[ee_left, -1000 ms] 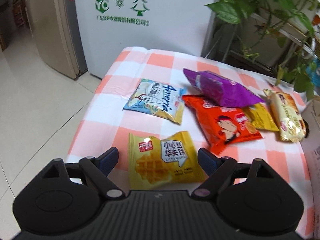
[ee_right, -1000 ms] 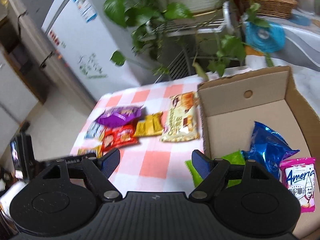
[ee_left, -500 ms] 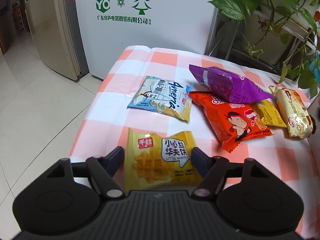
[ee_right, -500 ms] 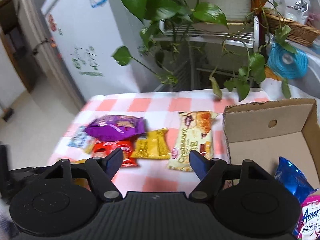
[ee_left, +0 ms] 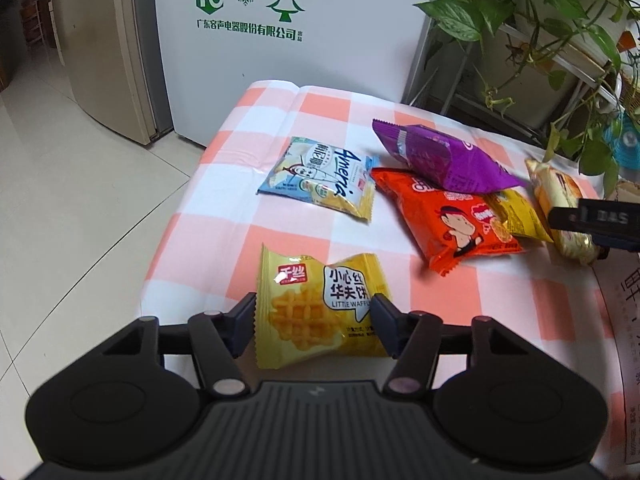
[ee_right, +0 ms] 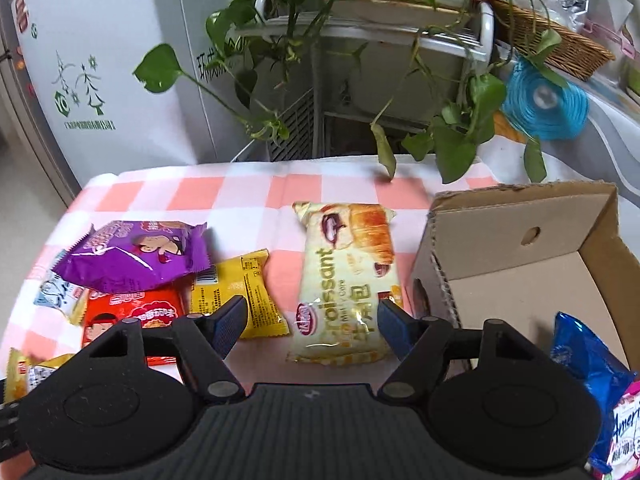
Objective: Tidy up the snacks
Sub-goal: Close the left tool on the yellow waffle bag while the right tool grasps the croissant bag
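We see our left gripper (ee_left: pixel 313 312) closing its jaws, pads at both edges of the yellow waffle packet (ee_left: pixel 320 308) on the checked cloth's (ee_left: pixel 240 152) near left. Further right, our right gripper (ee_right: pixel 310 316) hangs half open over the croissant pack (ee_right: pixel 348 280), gripping nothing, beside the cardboard box (ee_right: pixel 520 236).

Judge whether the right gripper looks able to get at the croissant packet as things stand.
Probably yes. The right gripper is open right above the near end of the croissant packet, which lies flat on the checked tablecloth. Nothing lies on it; the cardboard box stands close beside it.
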The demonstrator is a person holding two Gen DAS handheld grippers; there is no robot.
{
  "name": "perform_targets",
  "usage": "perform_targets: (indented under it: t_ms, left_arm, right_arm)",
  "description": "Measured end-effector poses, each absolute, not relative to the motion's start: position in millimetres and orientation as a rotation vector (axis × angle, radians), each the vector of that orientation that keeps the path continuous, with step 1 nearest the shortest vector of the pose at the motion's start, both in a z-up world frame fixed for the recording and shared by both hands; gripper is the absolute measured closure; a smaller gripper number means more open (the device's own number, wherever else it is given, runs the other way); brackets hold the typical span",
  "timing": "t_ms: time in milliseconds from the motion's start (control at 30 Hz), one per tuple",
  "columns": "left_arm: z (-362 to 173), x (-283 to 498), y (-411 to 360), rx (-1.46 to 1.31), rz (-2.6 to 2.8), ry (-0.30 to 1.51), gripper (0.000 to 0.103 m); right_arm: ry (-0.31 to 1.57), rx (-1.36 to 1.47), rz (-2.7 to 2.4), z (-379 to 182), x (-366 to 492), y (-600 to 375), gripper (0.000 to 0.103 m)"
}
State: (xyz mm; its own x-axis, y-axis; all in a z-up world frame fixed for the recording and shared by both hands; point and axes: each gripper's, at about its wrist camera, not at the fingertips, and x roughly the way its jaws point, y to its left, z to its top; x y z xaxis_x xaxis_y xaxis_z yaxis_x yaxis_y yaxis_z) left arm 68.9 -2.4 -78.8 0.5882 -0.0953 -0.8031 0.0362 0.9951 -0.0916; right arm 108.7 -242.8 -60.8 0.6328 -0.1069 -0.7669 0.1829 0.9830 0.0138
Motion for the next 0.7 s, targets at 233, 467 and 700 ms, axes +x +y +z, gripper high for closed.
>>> perform_targets:
  t_ms: [233, 467, 700]
  left_arm:
    - [-78, 68, -3, -0.058, -0.075, 0.930, 0.044]
    - [-78, 67, -2, -0.069, -0.074, 0.934, 0.045]
    - [-77, 69, -1, -0.088, -0.079, 0.936, 0.045]
  right_arm:
    - [0.836, -0.010, -0.204, -67, 115, -236, 0.048]
    - [0.870, -0.013, -0.108, -64, 107, -234, 0.068]
    - [0.883, 0.085, -0.064, -57, 97, -243, 0.061]
